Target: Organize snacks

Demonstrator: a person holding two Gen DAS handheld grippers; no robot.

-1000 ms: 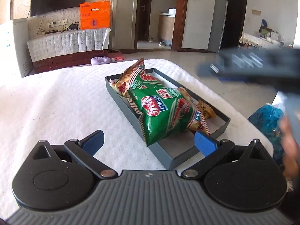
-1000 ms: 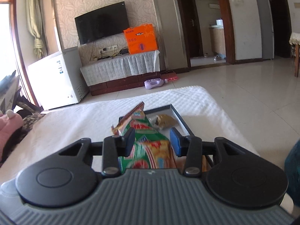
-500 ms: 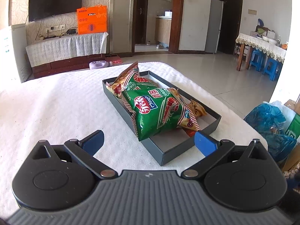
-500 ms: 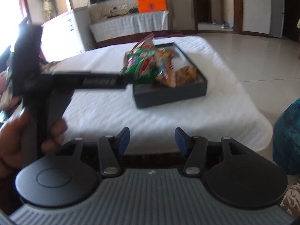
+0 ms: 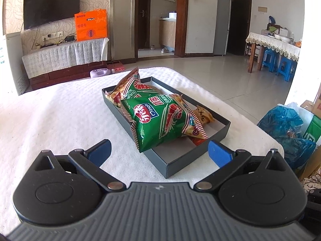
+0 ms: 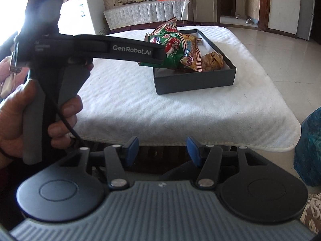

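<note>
A dark grey tray [image 5: 218, 138] sits on the white-towelled table and holds two green shrimp-chip bags [image 5: 160, 120] and a small orange snack packet [image 5: 203, 115]. My left gripper [image 5: 159, 152] is open and empty, just short of the tray's near corner. My right gripper [image 6: 163, 148] is open and empty, low in front of the table's edge, well back from the tray [image 6: 192, 80]. The right wrist view shows the bags [image 6: 174, 46], the orange packet [image 6: 212, 60] and the left gripper's body [image 6: 112, 49] in a hand.
The white towel [image 5: 60, 116] covers the table. A blue plastic bag [image 5: 286, 124] and boxes lie on the floor to the right. A TV stand with an orange box [image 5: 91, 27] stands against the far wall. A dining table with blue stools [image 5: 280, 64] is far right.
My right gripper has pulled back and down from above the tray to below the table's front edge. My left gripper has held nearly still. The snacks have not moved.
</note>
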